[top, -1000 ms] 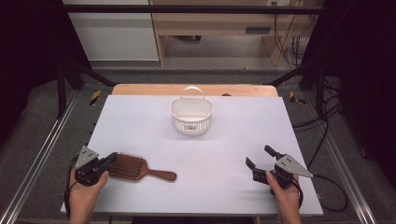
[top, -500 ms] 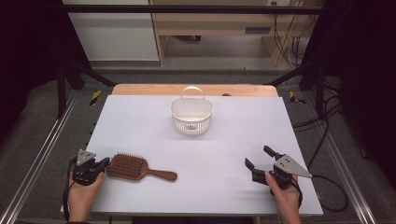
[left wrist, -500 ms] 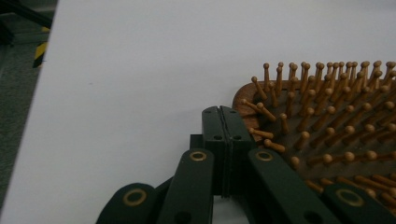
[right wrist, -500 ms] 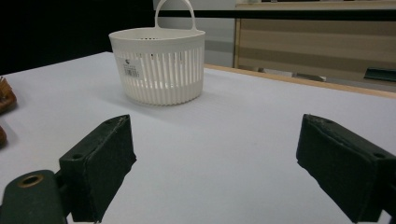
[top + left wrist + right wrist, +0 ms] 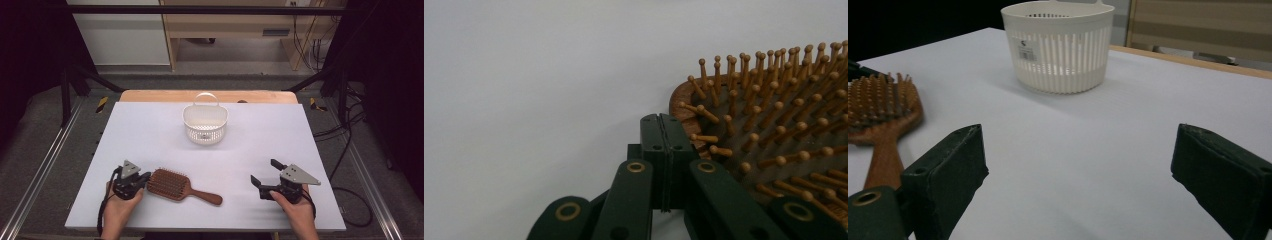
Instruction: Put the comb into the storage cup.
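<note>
A brown wooden paddle hairbrush (image 5: 175, 185) lies bristles up near the table's front left, its handle pointing right. My left gripper (image 5: 145, 178) is shut with nothing between its jaws, its tip against the left end of the brush head. In the left gripper view the closed jaws (image 5: 661, 122) meet just beside the rim of the hairbrush (image 5: 774, 130). At the front right, my right gripper (image 5: 264, 171) stands open and empty above the table. From the right gripper view, the open gripper (image 5: 1078, 170) looks toward the hairbrush (image 5: 878, 107) at the left.
A white slotted plastic basket (image 5: 205, 123) with a handle stands at the middle back of the white table (image 5: 280, 135); the basket (image 5: 1058, 47) lies ahead in the right gripper view. Metal rails run along both sides of the table, and cables trail on the floor at right.
My shut left gripper has moved right, and the hairbrush has slid right along the table with it. The right gripper has stayed where it was.
</note>
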Demonstrator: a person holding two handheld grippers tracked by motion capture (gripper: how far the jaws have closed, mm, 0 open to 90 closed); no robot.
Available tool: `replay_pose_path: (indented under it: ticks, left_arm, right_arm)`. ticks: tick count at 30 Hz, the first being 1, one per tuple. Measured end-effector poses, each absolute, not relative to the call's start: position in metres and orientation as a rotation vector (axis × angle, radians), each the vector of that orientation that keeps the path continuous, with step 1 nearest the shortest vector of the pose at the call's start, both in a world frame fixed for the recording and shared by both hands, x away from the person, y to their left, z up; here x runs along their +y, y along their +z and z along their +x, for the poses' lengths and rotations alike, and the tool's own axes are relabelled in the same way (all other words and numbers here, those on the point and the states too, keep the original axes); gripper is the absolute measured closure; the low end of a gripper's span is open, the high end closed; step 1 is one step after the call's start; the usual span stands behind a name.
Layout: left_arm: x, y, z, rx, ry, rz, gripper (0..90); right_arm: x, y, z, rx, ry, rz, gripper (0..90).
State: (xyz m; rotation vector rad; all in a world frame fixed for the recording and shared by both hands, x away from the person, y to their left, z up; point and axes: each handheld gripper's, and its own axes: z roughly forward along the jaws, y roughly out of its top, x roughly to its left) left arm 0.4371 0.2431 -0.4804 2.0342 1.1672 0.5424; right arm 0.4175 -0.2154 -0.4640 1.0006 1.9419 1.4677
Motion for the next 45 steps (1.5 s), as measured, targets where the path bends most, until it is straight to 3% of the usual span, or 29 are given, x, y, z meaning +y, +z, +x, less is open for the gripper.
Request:
replay_pose_path:
  ticks: [14, 22, 28, 29, 31, 32, 33, 35, 41, 45]
  left_arm:
    - [0.186, -0.482, 0.427, 0.996, 0.5, 2.109, 90.0]
    - [0.206, -0.477, 0.422, 0.995, 0.586, 1.97, 89.9]
    - [0.241, -0.468, 0.409, 0.988, 0.733, 1.822, 89.7]
    - [0.248, -0.467, 0.407, 0.998, 0.761, 1.787, 87.3]
    - [0.26, -0.465, 0.402, 1.018, 0.813, 1.717, 73.6]
    - [0.269, -0.464, 0.397, 1.09, 0.874, 1.63, 54.0]
    - [0.269, -0.464, 0.397, 1.09, 0.874, 1.63, 45.4]
    - [0.276, -0.464, 0.396, 1.119, 0.868, 1.577, 40.5]
    - [0.283, -0.467, 0.402, 1.123, 0.87, 1.554, 7.0]
    - [0.285, -0.467, 0.401, 1.093, 0.871, 1.547, 2.9]
  right_arm:
    - [-0.174, -0.452, 0.418, 2.134, 1.37, 0.921, 10.3]
    - [-0.154, -0.44, 0.423, 2.264, 1.32, 0.884, 10.4]
    - [-0.136, -0.436, 0.422, 2.357, 1.223, 0.82, 11.7]
    - [-0.133, -0.436, 0.422, 2.375, 1.212, 0.812, 11.9]
    - [-0.127, -0.436, 0.421, 2.421, 1.181, 0.798, 11.9]
    - [-0.12, -0.436, 0.42, 2.465, 1.151, 0.783, 11.9]
    - [-0.12, -0.436, 0.42, 2.465, 1.151, 0.783, 11.9]
    - [-0.114, -0.435, 0.419, 2.504, 1.114, 0.765, 11.5]
    - [-0.1, -0.44, 0.417, 2.611, 1.035, 0.73, 11.3]
    - [-0.095, -0.446, 0.417, 2.675, 0.974, 0.701, 12.2]
